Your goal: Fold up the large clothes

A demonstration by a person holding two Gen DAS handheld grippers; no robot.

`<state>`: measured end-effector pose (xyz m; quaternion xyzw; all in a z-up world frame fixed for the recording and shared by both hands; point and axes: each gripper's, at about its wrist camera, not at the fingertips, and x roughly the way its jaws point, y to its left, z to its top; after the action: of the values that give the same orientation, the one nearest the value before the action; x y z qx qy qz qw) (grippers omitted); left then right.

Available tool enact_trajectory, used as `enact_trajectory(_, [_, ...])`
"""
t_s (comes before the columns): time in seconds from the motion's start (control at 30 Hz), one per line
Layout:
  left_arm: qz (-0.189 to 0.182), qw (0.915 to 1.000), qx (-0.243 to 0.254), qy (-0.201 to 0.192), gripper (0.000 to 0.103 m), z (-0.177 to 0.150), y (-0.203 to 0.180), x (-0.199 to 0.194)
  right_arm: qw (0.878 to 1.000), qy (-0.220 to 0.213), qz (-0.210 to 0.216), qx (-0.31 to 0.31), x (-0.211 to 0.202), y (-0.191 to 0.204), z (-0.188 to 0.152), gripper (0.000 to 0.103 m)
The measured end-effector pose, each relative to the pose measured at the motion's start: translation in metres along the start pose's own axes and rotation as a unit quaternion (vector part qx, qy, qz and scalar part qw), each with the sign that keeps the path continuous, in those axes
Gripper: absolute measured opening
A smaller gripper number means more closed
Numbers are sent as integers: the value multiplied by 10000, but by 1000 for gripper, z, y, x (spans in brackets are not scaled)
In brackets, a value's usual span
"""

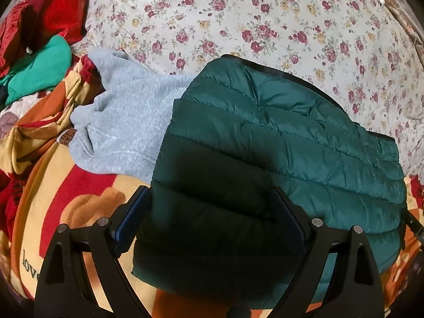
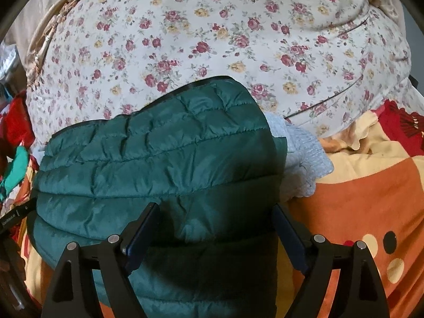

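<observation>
A dark green quilted puffer jacket (image 1: 278,137) lies folded in a compact block on the bed, on top of a folded light grey sweater (image 1: 127,122). My left gripper (image 1: 212,198) is open, its jaws wide apart over the jacket's near left part, holding nothing. In the right wrist view the jacket (image 2: 159,159) fills the middle, with the grey sweater (image 2: 302,159) showing at its right edge. My right gripper (image 2: 216,212) is open above the jacket's near right part, empty.
A floral quilt (image 1: 238,21) lies behind the jacket. An orange, red and yellow blanket (image 2: 357,212) covers the bed under the clothes. Red (image 1: 53,13) and bright green (image 1: 39,71) clothes are piled at the far left. The other gripper's tip (image 2: 16,217) shows at the left edge.
</observation>
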<state>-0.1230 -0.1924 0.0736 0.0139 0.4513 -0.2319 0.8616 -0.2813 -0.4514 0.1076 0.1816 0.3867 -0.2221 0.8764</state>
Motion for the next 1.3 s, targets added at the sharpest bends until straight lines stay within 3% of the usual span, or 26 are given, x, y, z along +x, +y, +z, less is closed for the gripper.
enact_trajectory(0.1, [-20,10000,-3,15,91,1,0,3,9999,46,-40,86,7,-5,0,86])
enact_trajectory(0.2, [-51,10000,-17,20,91,3,0,6,9998,79,-53,148,12,-11,-1,94])
enact_trajectory(0.5, [-215,9996,-168,83,100,9,6,17,9994,165,129,269,24,-19,2,95])
enact_trajectory(0.6, [-312,9992,-225,132,100,11,8,21,9989,213,206,363,30,-23,3,101])
enact_trajectory(0.77, [-477,9981,-319,216,101,15,10,28,9965,322,514,579,41,-31,4,102])
enact_trajectory(1.3, [-838,9955,-269,360,103,24,6,54,9883,564,1390,291,73,-47,15,103])
